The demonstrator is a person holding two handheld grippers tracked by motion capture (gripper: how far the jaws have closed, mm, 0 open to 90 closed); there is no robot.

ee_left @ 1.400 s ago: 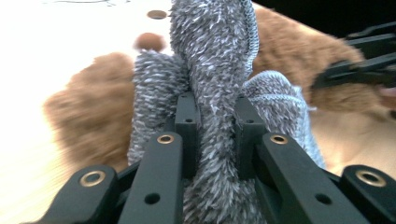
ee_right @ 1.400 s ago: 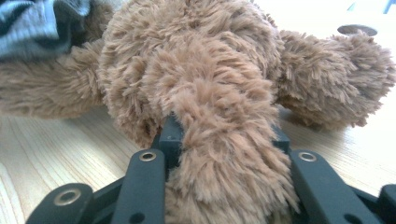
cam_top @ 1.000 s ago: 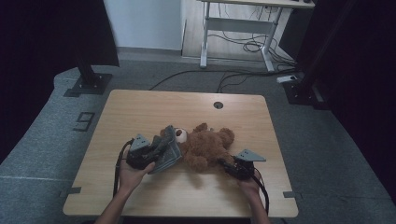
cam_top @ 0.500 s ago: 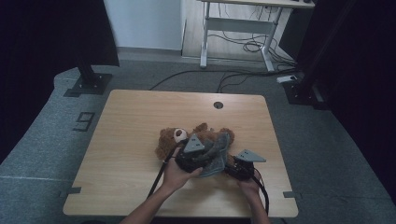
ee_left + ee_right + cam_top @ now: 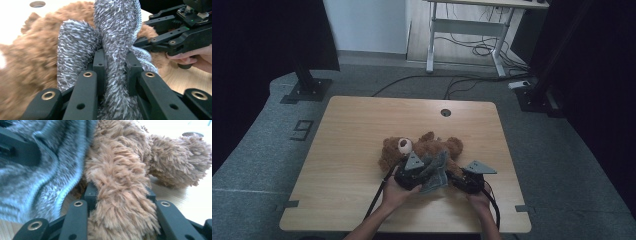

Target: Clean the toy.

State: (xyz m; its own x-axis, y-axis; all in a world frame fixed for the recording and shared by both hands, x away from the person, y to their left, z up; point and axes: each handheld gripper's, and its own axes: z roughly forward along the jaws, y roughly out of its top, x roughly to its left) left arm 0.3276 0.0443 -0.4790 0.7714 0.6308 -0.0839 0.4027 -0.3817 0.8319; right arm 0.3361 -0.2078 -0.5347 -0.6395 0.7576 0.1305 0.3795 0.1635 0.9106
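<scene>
Claws: we see both low at the near edge of the worktop (image 5: 352, 130), close together.
Left claw (image 5: 115, 62): clenched on a fold of the grey fuzzy cloth (image 5: 117, 30), which rises up between its black jaws; in the high view we find it just below the bear's head.
Right claw (image 5: 120, 192): clamped on a limb of the brown teddy bear (image 5: 120, 165), the fur bulging out between the jaws.
Cloth: draped against the bear's body, touching it, and bunched between the two claws.
Bear: we see it lying on its back near the middle of the worktop, pale snout upward, limbs spread.
Hands: one behind each claw, forearms coming in from the near edge.
Worktop: light wood, with a round cable hole (image 5: 445, 112) near the far edge.
</scene>
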